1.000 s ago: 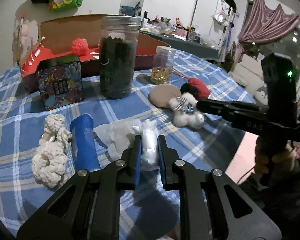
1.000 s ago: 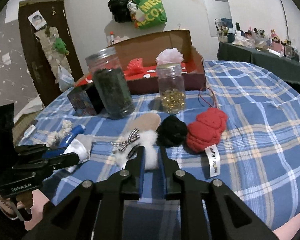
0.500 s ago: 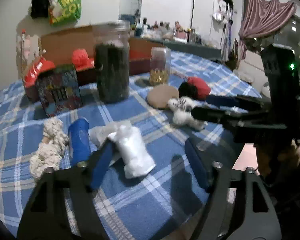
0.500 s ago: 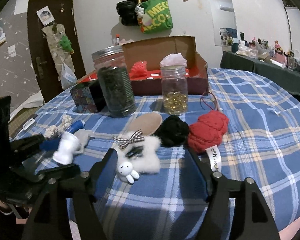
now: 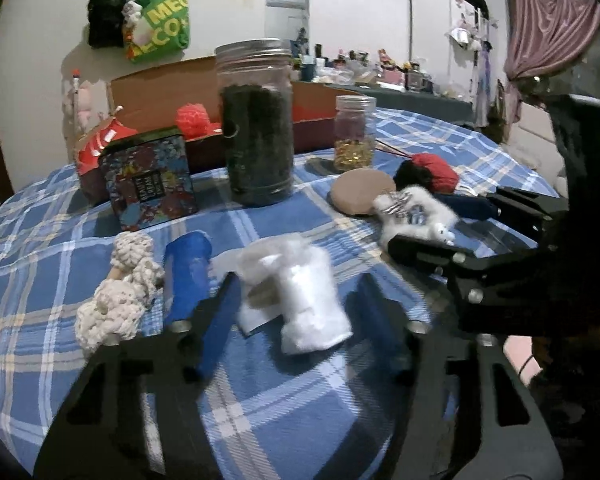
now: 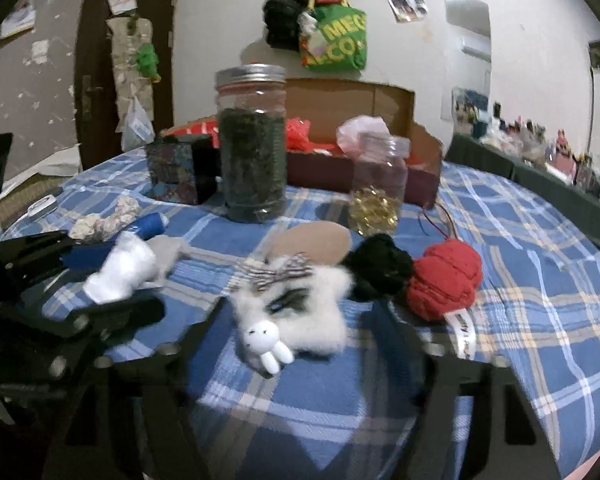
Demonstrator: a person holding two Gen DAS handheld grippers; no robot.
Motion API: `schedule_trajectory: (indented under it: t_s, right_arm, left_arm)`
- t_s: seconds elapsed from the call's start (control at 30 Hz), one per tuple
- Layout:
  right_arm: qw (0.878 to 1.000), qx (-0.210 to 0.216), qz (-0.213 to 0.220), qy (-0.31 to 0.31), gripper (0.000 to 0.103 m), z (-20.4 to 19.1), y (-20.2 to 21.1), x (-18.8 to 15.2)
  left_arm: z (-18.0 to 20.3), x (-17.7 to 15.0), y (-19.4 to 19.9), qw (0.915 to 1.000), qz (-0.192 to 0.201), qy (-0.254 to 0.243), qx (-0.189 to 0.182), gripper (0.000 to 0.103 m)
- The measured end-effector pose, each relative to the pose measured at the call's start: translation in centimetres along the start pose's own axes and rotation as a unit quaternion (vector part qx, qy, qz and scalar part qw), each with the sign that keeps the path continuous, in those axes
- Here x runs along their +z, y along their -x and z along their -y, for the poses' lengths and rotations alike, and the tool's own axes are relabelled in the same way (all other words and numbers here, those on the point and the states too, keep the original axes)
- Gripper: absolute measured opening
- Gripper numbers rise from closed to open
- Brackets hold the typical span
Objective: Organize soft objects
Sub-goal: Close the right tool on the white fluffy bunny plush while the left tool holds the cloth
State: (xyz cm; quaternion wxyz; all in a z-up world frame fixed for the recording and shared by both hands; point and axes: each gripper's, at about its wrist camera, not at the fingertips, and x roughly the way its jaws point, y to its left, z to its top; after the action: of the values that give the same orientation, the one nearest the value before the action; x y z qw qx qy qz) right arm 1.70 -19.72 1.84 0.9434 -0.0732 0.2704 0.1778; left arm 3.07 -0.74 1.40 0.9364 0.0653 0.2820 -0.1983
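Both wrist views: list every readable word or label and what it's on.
"MEG" over "CO": green bag hung on the wall, letters cut off at the folds.
"BEAUTY CREAM": patterned tin, only roughly legible; the smaller lines below are too small to read.
White tag on the red knitted ball: print too blurred to read.
Wall pictures: no readable text.
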Motion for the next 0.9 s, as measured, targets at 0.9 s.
schedule_trajectory:
  t_s: [0.9]
  right_arm:
    - [0.999,0.028,0.042,-0.005,0.039,-0.5,2.6,1.9]
  left_arm:
    - [-0.2,2.1,2.1,0.9996,0.026,0.006,-0.012,0.030]
